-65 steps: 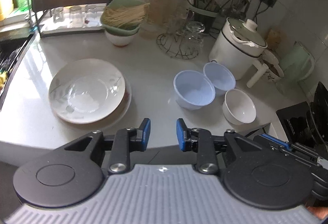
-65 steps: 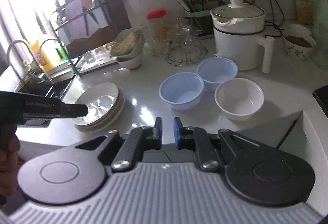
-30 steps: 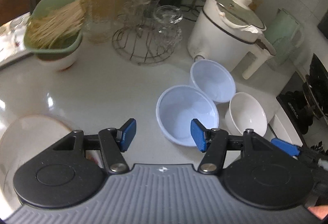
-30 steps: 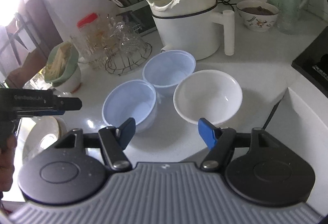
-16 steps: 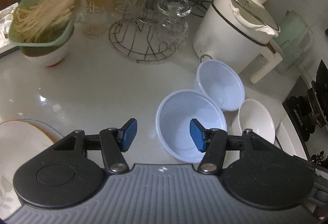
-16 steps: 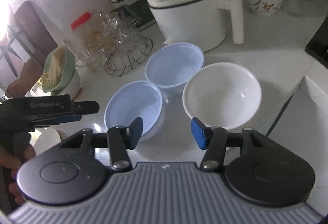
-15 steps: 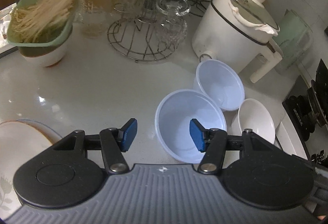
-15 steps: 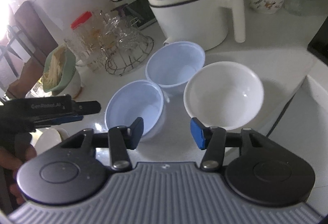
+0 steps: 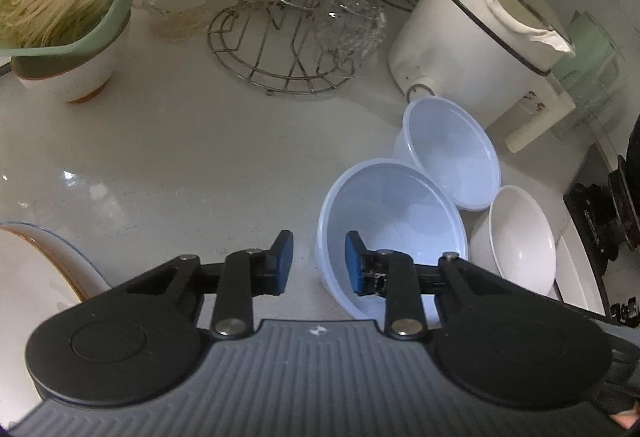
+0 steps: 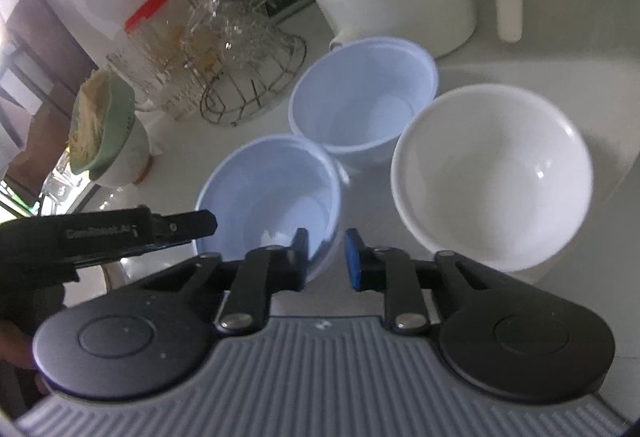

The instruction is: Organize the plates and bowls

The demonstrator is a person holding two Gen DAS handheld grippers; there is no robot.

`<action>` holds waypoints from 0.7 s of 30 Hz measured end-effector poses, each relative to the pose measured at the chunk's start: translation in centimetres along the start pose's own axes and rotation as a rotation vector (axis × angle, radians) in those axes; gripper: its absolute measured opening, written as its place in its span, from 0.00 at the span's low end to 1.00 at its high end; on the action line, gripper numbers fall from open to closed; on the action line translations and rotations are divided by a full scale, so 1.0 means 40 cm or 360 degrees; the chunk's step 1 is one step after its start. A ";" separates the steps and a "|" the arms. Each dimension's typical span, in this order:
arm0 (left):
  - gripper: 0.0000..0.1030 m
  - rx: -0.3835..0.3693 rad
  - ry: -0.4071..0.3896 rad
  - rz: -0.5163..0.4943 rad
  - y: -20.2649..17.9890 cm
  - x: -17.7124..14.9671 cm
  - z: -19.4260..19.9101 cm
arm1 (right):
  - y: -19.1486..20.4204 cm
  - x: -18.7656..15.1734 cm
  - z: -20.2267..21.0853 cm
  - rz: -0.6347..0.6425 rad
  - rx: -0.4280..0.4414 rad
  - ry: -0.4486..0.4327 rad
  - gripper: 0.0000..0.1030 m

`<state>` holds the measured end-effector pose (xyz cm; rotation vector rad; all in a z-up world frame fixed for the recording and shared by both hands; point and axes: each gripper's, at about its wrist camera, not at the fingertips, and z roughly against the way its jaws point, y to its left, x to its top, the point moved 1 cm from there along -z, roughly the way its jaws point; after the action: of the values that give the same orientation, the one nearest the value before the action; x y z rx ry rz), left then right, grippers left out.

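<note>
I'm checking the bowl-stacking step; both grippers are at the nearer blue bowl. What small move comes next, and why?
Probably finish closing the left gripper on the rim of the nearer blue bowl. Its jaws have just been closing and straddle the wall, one pad inside, one outside, with a gap showing. The right gripper, also just closing, brackets the opposite rim.
</note>
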<state>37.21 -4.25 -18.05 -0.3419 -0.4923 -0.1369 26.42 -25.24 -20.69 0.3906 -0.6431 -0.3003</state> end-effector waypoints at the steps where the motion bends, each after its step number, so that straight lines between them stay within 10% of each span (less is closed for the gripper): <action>1: 0.32 -0.0002 0.0002 -0.0009 -0.001 0.000 0.002 | 0.003 0.000 -0.002 -0.0004 0.0012 0.0003 0.17; 21: 0.32 0.0060 0.0023 0.0025 0.048 -0.011 0.059 | 0.080 -0.009 -0.018 0.0132 0.0083 0.0070 0.16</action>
<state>36.17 -1.62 -16.86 -0.3079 -0.4774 -0.1149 27.08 -22.08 -19.99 0.4184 -0.6232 -0.1960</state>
